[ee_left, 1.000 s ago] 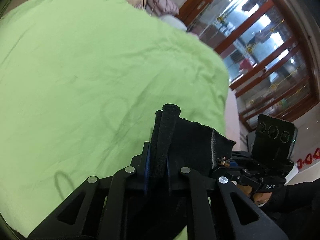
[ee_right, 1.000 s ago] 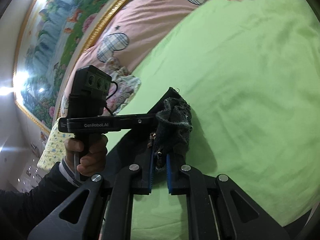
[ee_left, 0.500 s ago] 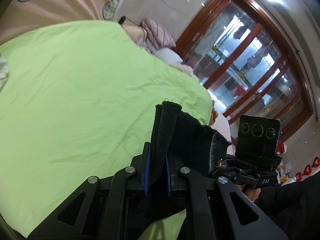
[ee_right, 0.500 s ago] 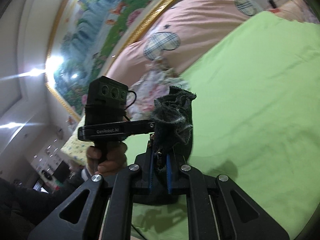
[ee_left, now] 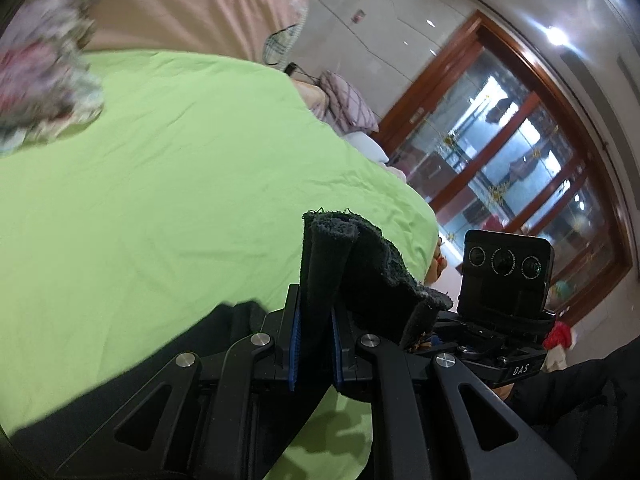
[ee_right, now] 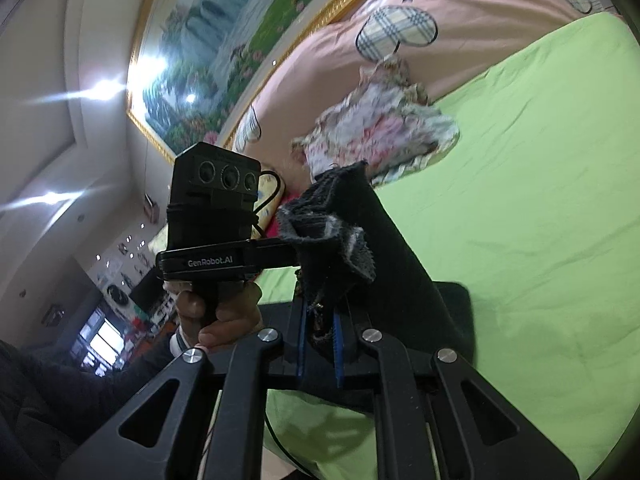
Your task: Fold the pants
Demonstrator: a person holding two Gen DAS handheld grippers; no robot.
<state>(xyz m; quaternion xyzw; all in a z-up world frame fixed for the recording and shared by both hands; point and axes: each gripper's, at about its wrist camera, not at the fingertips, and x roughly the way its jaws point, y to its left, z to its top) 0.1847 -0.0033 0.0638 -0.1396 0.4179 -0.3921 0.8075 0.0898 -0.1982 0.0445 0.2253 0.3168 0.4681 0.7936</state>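
The dark pants (ee_left: 372, 272) are held up over the green bed sheet (ee_left: 160, 200). My left gripper (ee_left: 314, 344) is shut on one bunched edge of the pants. My right gripper (ee_right: 318, 344) is shut on another bunched edge of the pants (ee_right: 384, 248), which hang down to the right onto the sheet (ee_right: 540, 200). Each view shows the other gripper close beside it: the right one (ee_left: 504, 292) in the left wrist view, the left one (ee_right: 216, 216) in the right wrist view.
A floral garment (ee_right: 380, 128) lies on the sheet near the pink pillows (ee_right: 460, 8); it also shows in the left wrist view (ee_left: 44, 92). A wooden glass door (ee_left: 520, 140) stands beyond the bed's right side. A framed painting (ee_right: 240, 32) hangs above the headboard.
Both grippers have lifted and tilted up with the pants; more of the pillows, wall and door has come into view. Dark fabric now drapes at the lower left of the left view.
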